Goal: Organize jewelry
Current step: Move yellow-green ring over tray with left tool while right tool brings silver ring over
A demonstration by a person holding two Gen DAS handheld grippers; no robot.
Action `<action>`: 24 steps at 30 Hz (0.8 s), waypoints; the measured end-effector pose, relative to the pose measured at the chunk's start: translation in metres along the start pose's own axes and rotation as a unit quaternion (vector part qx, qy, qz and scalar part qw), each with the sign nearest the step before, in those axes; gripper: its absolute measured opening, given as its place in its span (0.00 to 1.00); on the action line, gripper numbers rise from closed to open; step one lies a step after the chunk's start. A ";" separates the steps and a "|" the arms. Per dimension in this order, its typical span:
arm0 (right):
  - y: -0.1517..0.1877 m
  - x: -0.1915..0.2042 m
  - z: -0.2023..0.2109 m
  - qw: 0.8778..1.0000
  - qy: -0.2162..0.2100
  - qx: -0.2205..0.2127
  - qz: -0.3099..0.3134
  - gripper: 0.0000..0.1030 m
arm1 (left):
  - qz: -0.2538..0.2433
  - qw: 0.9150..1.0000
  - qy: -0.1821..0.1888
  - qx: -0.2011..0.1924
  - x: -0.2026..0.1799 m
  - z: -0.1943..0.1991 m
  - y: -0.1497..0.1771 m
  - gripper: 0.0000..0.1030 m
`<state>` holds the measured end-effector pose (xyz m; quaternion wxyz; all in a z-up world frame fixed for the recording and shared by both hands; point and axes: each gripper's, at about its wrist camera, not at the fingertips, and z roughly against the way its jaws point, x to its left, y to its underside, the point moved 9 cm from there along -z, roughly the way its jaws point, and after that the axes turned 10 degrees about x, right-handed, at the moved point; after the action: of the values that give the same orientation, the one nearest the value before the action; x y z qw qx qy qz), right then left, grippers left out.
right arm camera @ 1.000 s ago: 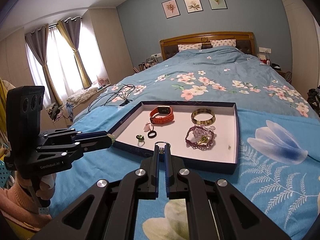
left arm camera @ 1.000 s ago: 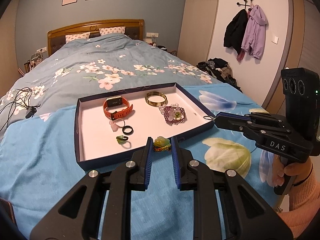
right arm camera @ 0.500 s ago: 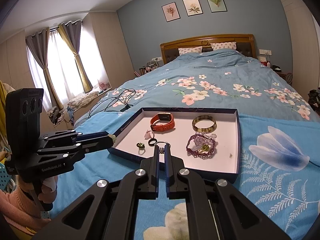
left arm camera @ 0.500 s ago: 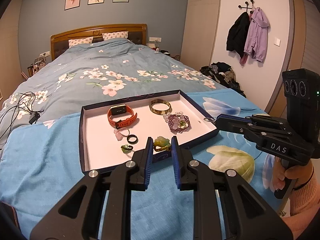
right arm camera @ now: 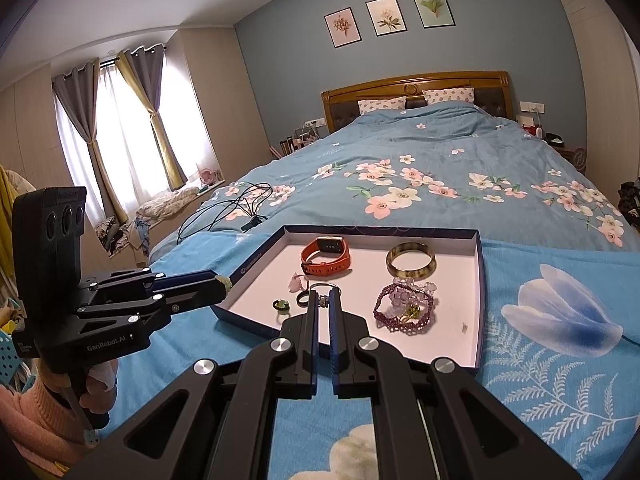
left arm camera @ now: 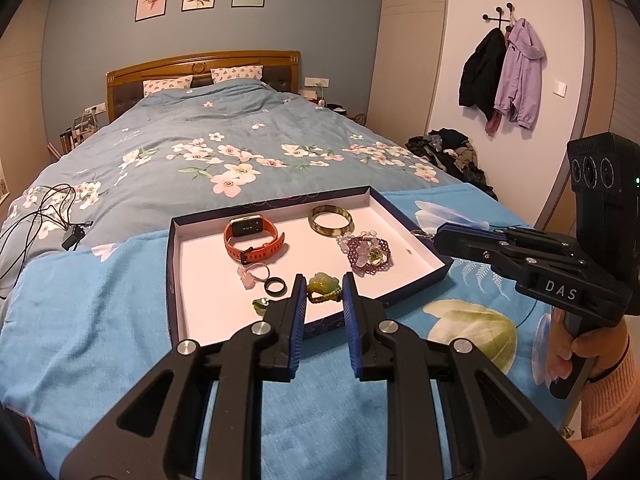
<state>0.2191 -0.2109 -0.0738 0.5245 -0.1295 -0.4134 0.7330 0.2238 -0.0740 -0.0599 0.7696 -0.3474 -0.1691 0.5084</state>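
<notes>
A dark blue tray [left arm camera: 172,264] with a white floor lies on the blue bedspread. In it are an orange watch [left arm camera: 252,246], a gold bangle [left arm camera: 331,221], a purple bead bracelet [left arm camera: 368,254], a pink flower ring [left arm camera: 250,274], a black ring [left arm camera: 276,286] and a green ring [left arm camera: 262,304]. My left gripper [left arm camera: 323,286] hovers over the tray's near edge, shut on a green jade pendant [left arm camera: 322,284]. My right gripper [right arm camera: 324,296] is shut on a small metal ring with a charm [right arm camera: 323,290], above the tray's near side.
Black cables [left arm camera: 44,216] lie on the floral quilt at the left. A heap of clothes [left arm camera: 452,152] sits beside the bed on the right, below coats [left arm camera: 500,76] on a wall hook. A person's hand [left arm camera: 580,352] holds the right gripper's handle.
</notes>
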 end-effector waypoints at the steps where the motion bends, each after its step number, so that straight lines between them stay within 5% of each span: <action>1: -0.001 0.000 0.000 1.000 0.000 -0.001 0.000 0.03 | 0.000 1.000 0.000 0.000 0.000 0.000 0.000 0.18; 24: -0.013 -0.004 -0.004 1.000 -0.007 -0.007 -0.007 0.03 | 0.001 1.000 -0.014 -0.005 0.005 -0.006 -0.009 0.18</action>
<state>0.2320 -0.2112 -0.0679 0.5255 -0.1255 -0.4232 0.7273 0.2359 -0.0738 -0.0578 0.7652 -0.3444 -0.1819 0.5126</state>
